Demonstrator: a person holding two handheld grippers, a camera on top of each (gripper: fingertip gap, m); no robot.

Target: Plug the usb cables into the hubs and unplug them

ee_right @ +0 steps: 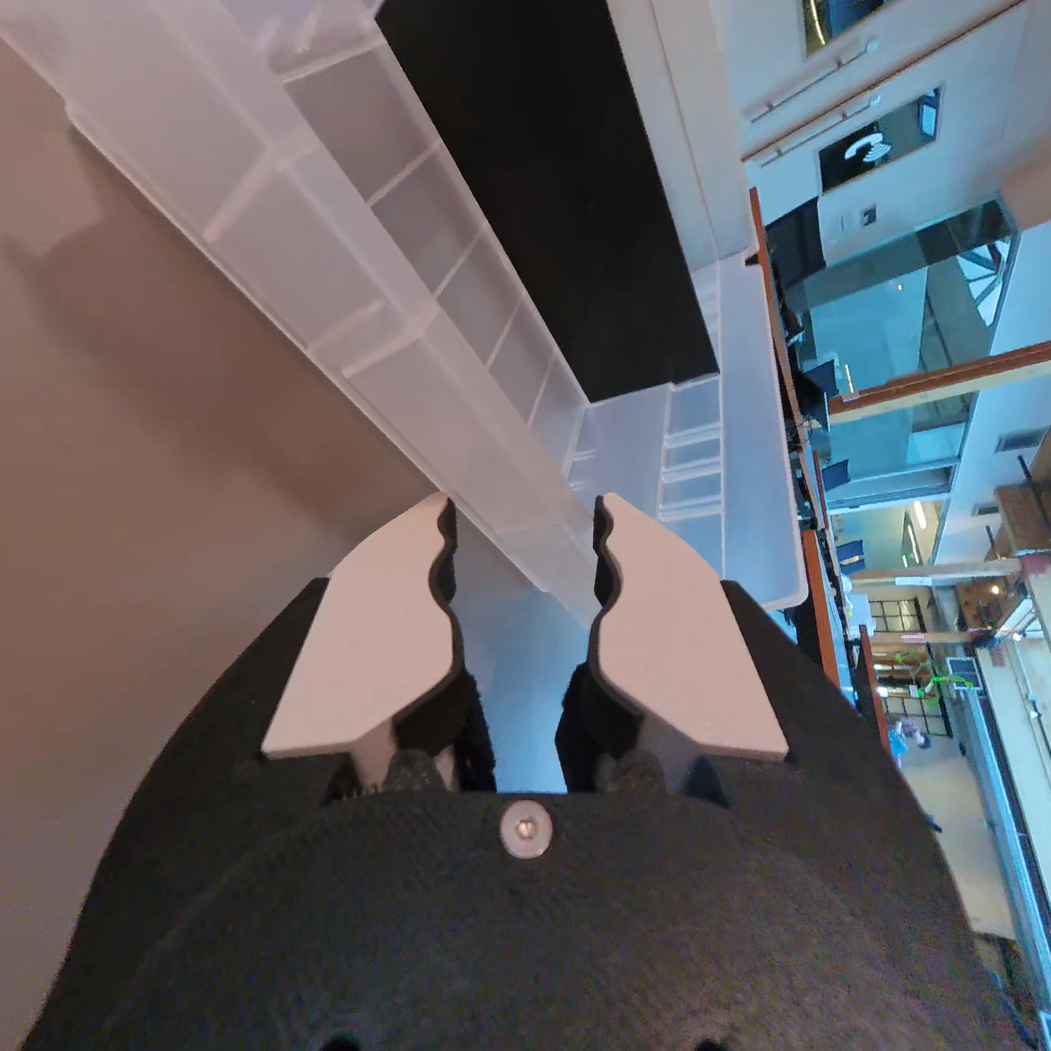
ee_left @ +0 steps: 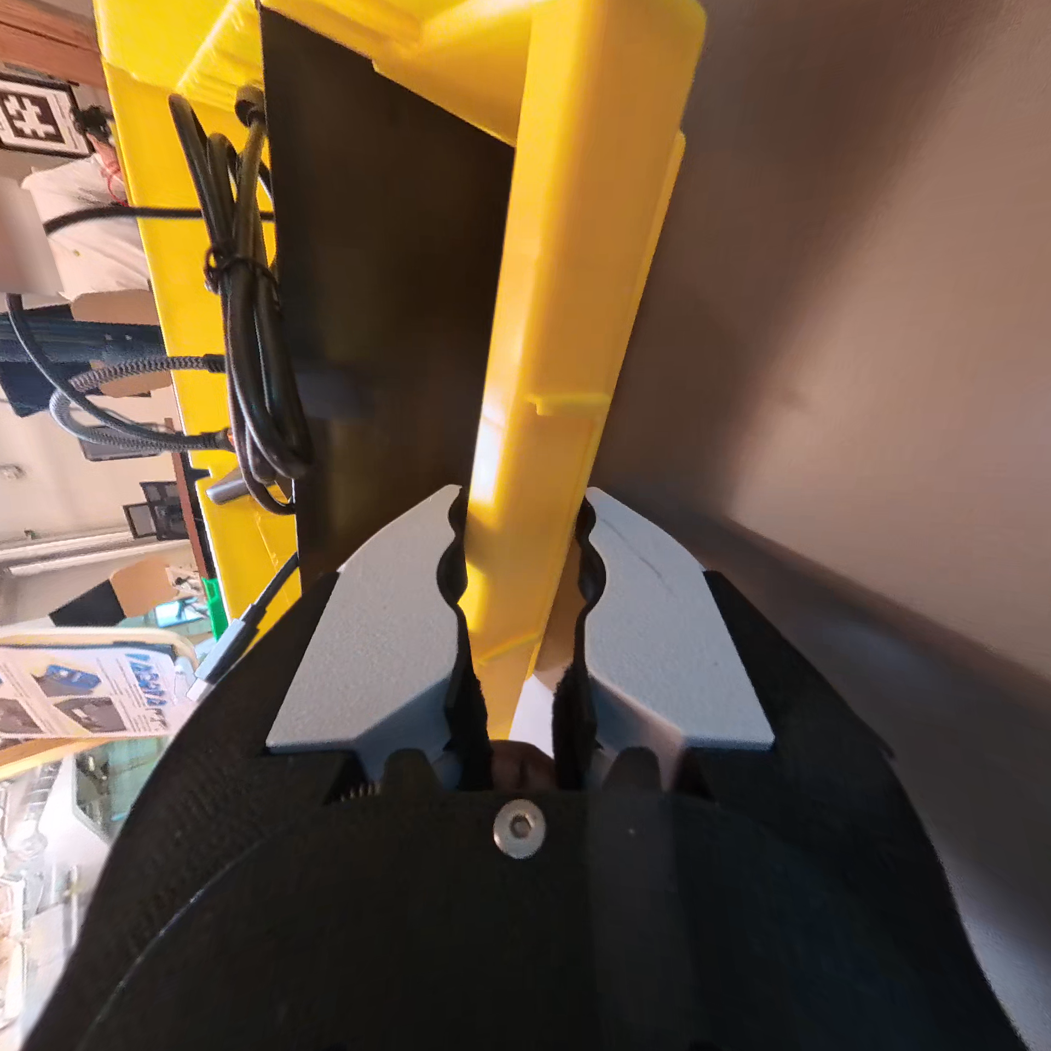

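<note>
text: printed leaflet (ee_left: 85,694) | black-white marker card (ee_left: 34,116) | wording withheld

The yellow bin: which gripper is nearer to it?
Left. The left gripper has its fingers on either side of the yellow bin's wall. The right gripper is at a clear plastic bin, with no yellow bin in its view.

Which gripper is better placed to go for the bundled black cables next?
Probably the left gripper: its view shows the bundled black cables in the yellow plastic bin whose wall it straddles. The right gripper faces only a translucent plastic bin.
</note>
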